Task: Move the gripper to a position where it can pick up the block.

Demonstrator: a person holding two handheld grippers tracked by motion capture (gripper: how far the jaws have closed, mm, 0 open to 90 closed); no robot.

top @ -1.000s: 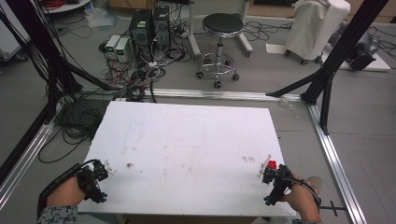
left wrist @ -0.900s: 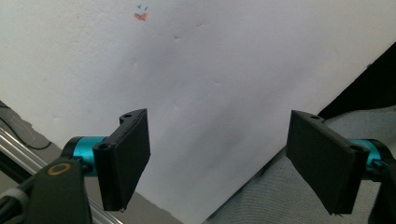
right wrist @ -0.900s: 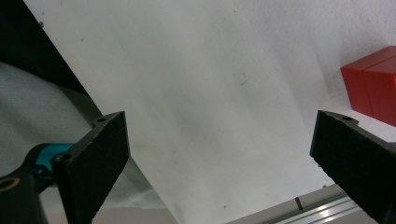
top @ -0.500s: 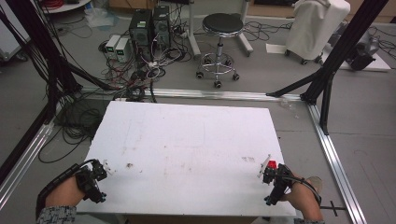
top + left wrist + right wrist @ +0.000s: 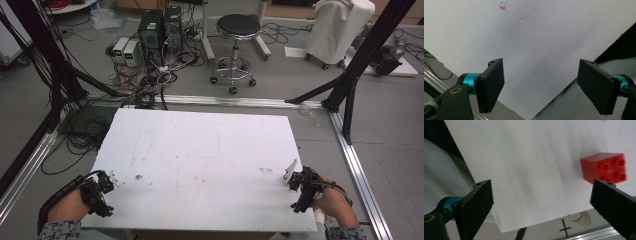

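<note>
Red brick (image 5: 604, 167) on white table (image 5: 200, 160), near its right front corner.
Right gripper view shows it just beyond the right gripper (image 5: 549, 202), jaws spread wide, clear of it. Left gripper (image 5: 546, 90) at the table's left front edge, jaws likewise spread, holding nothing.

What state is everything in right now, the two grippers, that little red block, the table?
Left gripper: open, nothing between its jaws, over the table's near left corner.
Right gripper: open, holding nothing, at the near right edge.
Red block: lying on the table, studs facing the camera, just beyond one jaw of the right gripper, ungripped.
Table: white top, bare but for faint marks.
</note>
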